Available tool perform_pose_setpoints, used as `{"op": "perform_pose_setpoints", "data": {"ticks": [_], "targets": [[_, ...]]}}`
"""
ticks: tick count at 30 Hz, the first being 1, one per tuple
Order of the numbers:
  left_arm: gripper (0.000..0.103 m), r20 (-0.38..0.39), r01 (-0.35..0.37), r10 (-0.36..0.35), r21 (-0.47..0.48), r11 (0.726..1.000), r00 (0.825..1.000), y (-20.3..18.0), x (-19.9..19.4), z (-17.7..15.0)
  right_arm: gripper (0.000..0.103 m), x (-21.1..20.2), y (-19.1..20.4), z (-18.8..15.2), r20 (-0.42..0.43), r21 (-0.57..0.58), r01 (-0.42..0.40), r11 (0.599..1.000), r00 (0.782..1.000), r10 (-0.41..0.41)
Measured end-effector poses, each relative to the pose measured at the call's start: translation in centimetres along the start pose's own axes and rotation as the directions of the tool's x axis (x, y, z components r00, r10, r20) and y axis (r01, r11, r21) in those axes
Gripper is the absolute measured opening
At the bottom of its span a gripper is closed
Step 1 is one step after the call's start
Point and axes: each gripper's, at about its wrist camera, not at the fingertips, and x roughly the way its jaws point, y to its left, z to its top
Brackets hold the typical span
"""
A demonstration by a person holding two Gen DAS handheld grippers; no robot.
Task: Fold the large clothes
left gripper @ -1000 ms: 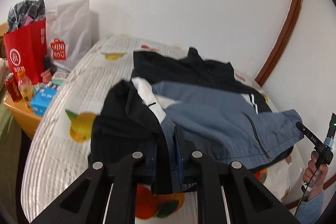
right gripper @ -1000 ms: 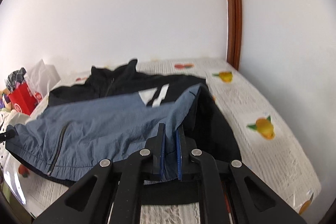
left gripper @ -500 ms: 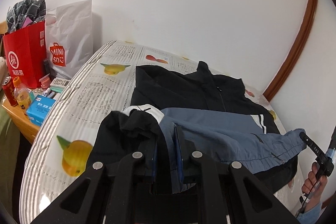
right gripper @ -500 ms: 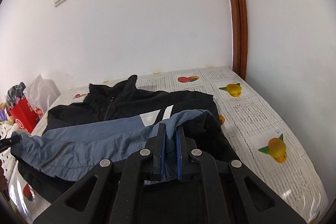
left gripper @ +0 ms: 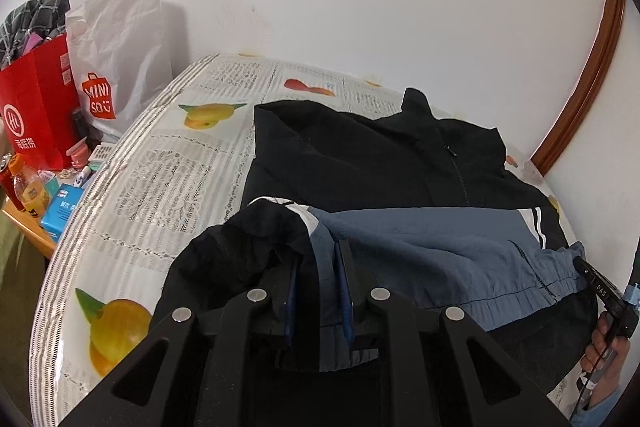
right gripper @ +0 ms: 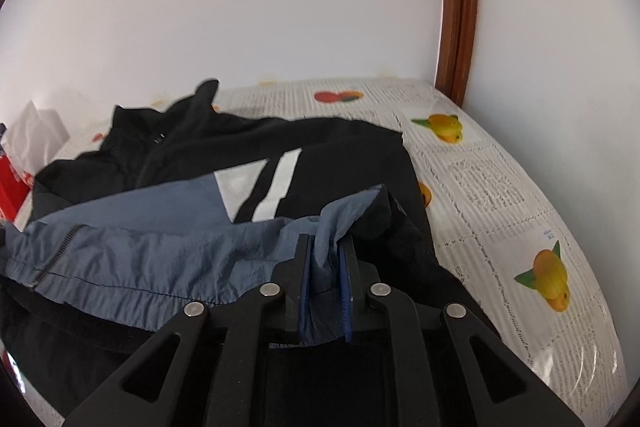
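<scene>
A black and blue jacket (left gripper: pixel 380 163) with white stripes lies on the fruit-print bed (left gripper: pixel 152 163), collar toward the wall. My left gripper (left gripper: pixel 318 267) is shut on the jacket's blue hem at its left corner and holds it raised. My right gripper (right gripper: pixel 325 255) is shut on the blue hem (right gripper: pixel 336 219) at the right corner, also raised. The blue lower part (right gripper: pixel 132 247) stretches between the two grippers, folded over the black upper part (right gripper: pixel 240 143). The right gripper also shows in the left wrist view (left gripper: pixel 600 291), held by a hand.
A red paper bag (left gripper: pixel 36 107) and a white MINISO bag (left gripper: pixel 116 67) stand left of the bed. A wooden side table (left gripper: pixel 28 227) holds bottles and small boxes. White walls close the far side, with a brown door frame (right gripper: pixel 456 7) at the right.
Both grippers have carried the blue hem forward toward the collar, so less of the blue panel shows and more of it lies over the black top.
</scene>
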Motion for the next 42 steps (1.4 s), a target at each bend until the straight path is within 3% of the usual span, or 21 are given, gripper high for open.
{"op": "perform_pose_setpoints", "data": {"ticks": [4,7,9,14,16,20,22,32,39,42], "targets": [[0.021,-0.019,-0.005,0.005,0.01,1.0,1.0,0.0,-0.2,-0.1,0.037,-0.5,-0.3,0.1,-0.051,0.025,-0.03,0.999,0.998,0.031],[0.032,-0.023,0.013,-0.012,0.021,1.0,1.0,0.2,-1.1,-0.5,0.051,-2.8,0.0,0.0,-0.019,0.012,-0.067,0.998,0.998,0.067],[0.044,-0.016,0.009,-0.009,0.022,1.0,1.0,0.3,-1.7,-0.9,0.052,-4.3,0.6,-0.2,-0.003,-0.014,-0.081,0.997,0.997,0.081],[0.045,-0.013,0.028,-0.028,0.016,0.999,1.0,0.4,-3.3,-2.1,0.052,-6.3,2.6,-2.0,-0.039,-0.042,-0.191,0.981,0.981,0.189],[0.045,-0.004,0.032,-0.031,0.015,0.999,0.999,0.5,-4.0,-2.5,0.049,-6.3,3.5,-3.0,-0.071,-0.062,-0.227,0.972,0.972,0.223],[0.045,0.014,0.056,-0.056,0.037,0.998,0.998,0.2,-5.5,-4.1,0.015,-4.8,6.2,-5.6,-0.142,-0.166,-0.233,0.958,0.967,0.211],[0.045,0.015,0.056,-0.057,0.059,0.997,0.998,-0.1,-5.8,-4.8,0.01,-3.9,6.9,-6.5,-0.139,-0.193,-0.196,0.961,0.975,0.171],[0.044,-0.088,0.173,-0.164,0.104,0.979,0.982,-2.3,-6.0,-7.0,0.007,-1.9,6.5,-6.0,-0.163,-0.123,-0.166,0.979,0.976,0.145],[0.04,-0.207,0.217,-0.19,0.113,0.97,0.96,-4.5,-2.3,-7.4,0.007,-2.1,7.1,-6.4,-0.142,-0.148,-0.133,0.98,0.984,0.112],[0.036,-0.214,0.194,-0.169,0.101,0.976,0.962,-5.0,-1.0,-7.3,0.007,-2.0,7.1,-6.2,-0.152,-0.143,-0.132,0.981,0.982,0.11]]}}
